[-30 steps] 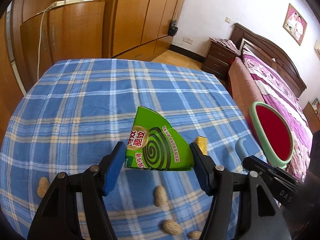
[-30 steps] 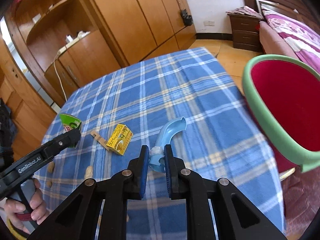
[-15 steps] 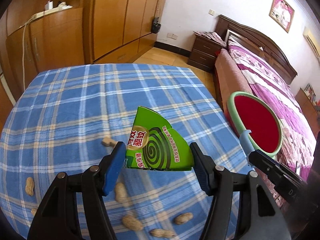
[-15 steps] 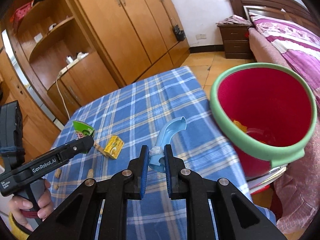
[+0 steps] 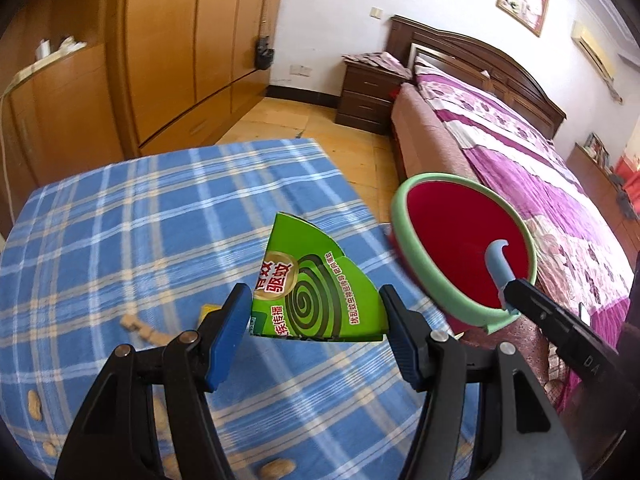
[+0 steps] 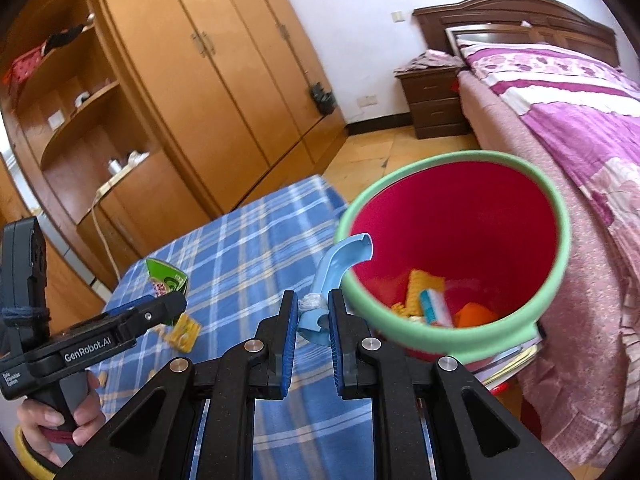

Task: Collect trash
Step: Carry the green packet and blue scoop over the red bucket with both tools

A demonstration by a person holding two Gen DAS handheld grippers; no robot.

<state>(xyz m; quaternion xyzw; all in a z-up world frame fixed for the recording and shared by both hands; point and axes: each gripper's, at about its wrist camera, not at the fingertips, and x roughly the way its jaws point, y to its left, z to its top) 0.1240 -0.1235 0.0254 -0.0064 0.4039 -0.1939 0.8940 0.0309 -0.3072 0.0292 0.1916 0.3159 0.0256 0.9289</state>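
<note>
We held the green carton (image 5: 316, 292) clamped in the left gripper (image 5: 314, 330) above the blue checked table (image 5: 140, 216). Our right gripper (image 6: 313, 320) pinched a blue plastic piece (image 6: 336, 268) (its curved tip over the rim) beside the red bin (image 6: 552, 264).

Wooden wardrobe (image 5: 192, 52), white wall (image 5: 328, 20), dark nightstand (image 5: 370, 96) (beside purple-covered bed (image 5: 520, 152)).
</note>
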